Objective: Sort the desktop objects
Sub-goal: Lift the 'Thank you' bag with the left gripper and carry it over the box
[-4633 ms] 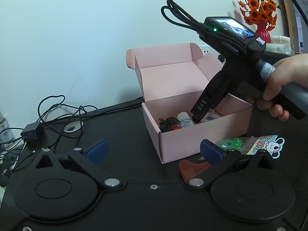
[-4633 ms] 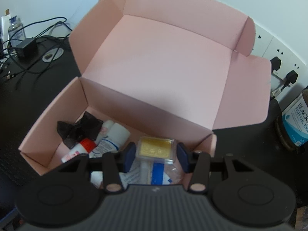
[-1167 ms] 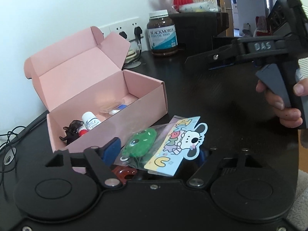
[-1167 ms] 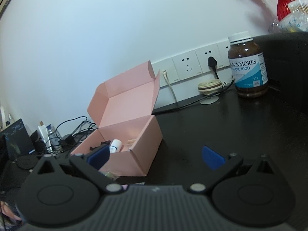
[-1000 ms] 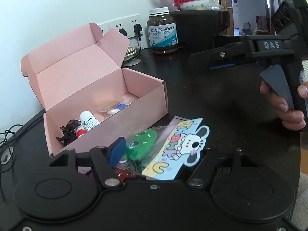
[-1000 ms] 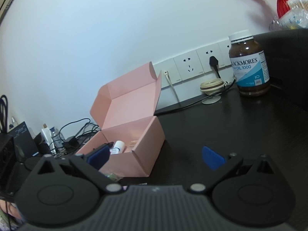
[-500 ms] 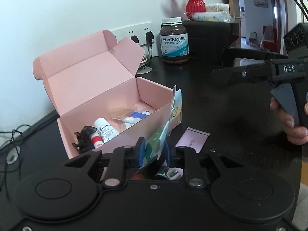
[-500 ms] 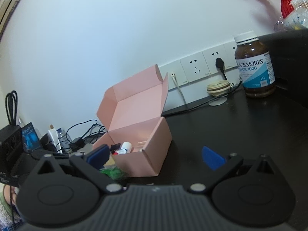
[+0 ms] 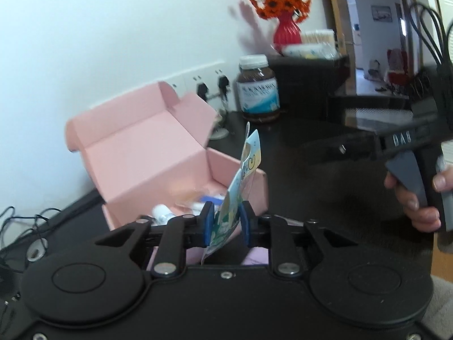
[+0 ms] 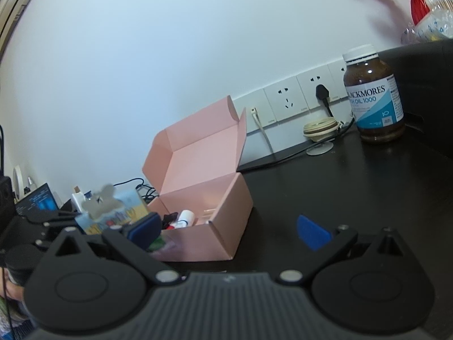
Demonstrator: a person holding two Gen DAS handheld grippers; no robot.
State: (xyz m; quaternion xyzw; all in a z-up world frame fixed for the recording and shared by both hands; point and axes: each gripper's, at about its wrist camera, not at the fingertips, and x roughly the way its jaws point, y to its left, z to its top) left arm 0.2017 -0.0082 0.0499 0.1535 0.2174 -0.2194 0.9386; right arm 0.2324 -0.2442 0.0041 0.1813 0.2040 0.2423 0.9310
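Note:
My left gripper is shut on a clear packet that holds a cartoon dog card and a green toy. The packet stands on edge between the blue pads, lifted off the black desk in front of the open pink box. From the right wrist view the packet hangs left of the pink box, which holds a small white bottle and other small items. My right gripper is open and empty, to the right of the box. A hand holds it.
A brown supplement bottle stands at the back right by the wall sockets. A red vase with orange flowers sits on a dark cabinet. A lilac sachet lies under my left gripper. Cables and chargers lie at the left.
My left gripper closed on the packet that lay flat beside the box and raised it, so it now stands on edge. The right gripper has stayed open and still.

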